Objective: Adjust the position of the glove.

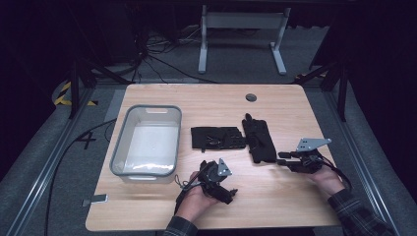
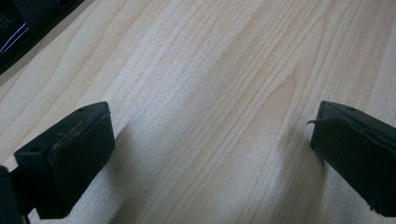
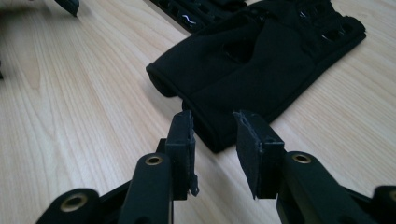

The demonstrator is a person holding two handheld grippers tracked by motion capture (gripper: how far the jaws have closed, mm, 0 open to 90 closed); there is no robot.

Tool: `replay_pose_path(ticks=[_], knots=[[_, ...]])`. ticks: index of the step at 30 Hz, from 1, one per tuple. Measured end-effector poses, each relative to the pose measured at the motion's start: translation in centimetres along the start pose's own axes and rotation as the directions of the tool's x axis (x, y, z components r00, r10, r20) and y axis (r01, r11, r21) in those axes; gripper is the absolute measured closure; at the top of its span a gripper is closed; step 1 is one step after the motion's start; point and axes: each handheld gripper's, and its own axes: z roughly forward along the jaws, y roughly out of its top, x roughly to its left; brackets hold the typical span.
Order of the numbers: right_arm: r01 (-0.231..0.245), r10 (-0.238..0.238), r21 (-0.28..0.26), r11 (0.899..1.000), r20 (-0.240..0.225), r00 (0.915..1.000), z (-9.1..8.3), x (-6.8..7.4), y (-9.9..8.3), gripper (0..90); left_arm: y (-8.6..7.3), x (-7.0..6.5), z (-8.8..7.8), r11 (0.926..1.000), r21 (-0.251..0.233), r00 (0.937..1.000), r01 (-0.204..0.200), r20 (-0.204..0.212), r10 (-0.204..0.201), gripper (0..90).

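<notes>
High view: right hand-held gripper (image 1: 284, 158) beside glove (image 1: 259, 139).

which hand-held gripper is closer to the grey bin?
Left. The left hand-held gripper sits just off the grey bin's near right corner; the right hand-held gripper is well to the bin's right, by the black glove.

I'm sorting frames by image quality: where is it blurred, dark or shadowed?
High view: surroundings dark, table well lit. Left gripper view: wood grain sharp, soft shadows beside the pads. Right gripper view: glove fairly sharp, top-left corner blurred.
</notes>
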Motion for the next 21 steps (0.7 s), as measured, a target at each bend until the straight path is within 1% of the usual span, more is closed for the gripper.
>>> replay_pose_path(ticks=[1,6,8,10,11,12,13,14,15,16,17,18,21], knots=[[0.004,-0.004,0.011,1.0,0.004,1.0,0.4,-0.1,0.3,66.7,0.0,0.0,0.0,1.0,0.0,1.0,0.0,0.0,0.0,0.0],[0.009,-0.009,0.008,1.0,0.001,1.0,1.0,-0.3,0.7,64.3,0.0,0.0,0.0,1.0,0.0,1.0,0.0,0.0,0.0,0.0],[0.014,-0.014,0.023,1.0,0.0,0.9999,1.6,-0.4,0.8,62.6,0.0,0.0,0.0,1.0,0.0,1.0,0.0,0.0,0.0,0.0],[0.021,-0.021,0.043,0.999,0.001,0.9998,2.1,-0.4,0.7,63.0,0.0,0.0,0.0,1.0,0.0,1.0,0.0,0.0,0.0,0.0],[0.028,-0.028,0.056,0.998,0.001,0.9996,2.3,-0.5,0.6,64.3,0.0,0.0,0.0,1.0,0.0,1.0,0.0,0.0,0.0,0.0],[0.032,-0.032,0.058,0.998,0.009,0.9994,2.5,-0.4,0.6,66.4,0.0,0.0,0.0,1.0,0.0,1.0,0.0,0.0,0.0,0.0],[0.032,-0.032,0.058,0.998,0.009,0.9994,2.5,-0.4,0.6,66.4,0.0,0.0,0.0,1.0,0.0,1.0,0.0,0.0,0.0,0.0],[0.029,-0.03,0.057,0.998,0.019,0.9994,2.6,-0.4,0.5,71.9,0.0,0.0,0.0,1.0,0.0,1.0,0.0,0.0,0.0,0.0],[0.032,-0.033,0.058,0.998,0.02,0.9992,2.7,-0.3,0.5,75.0,0.0,0.0,0.0,1.0,0.0,1.0,0.0,0.0,0.0,0.0],[0.032,-0.033,0.058,0.998,0.02,0.9992,2.7,-0.3,0.5,75.0,0.0,0.0,0.0,1.0,0.0,1.0,0.0,0.0,0.0,0.0],[0.033,-0.034,0.06,0.998,0.02,0.9992,2.7,-0.3,0.5,79.2,0.0,0.0,0.0,1.0,0.0,1.0,0.0,0.0,0.0,0.0],[0.04,-0.042,0.061,0.997,0.032,0.9986,2.7,-0.1,0.5,85.2,0.0,0.0,0.0,1.0,0.0,1.0,0.0,0.0,0.0,0.0],[0.032,-0.034,0.061,0.998,0.032,0.9989,2.7,-0.2,0.5,86.7,0.0,0.0,0.0,1.0,0.0,1.0,0.0,0.0,0.0,0.0]])
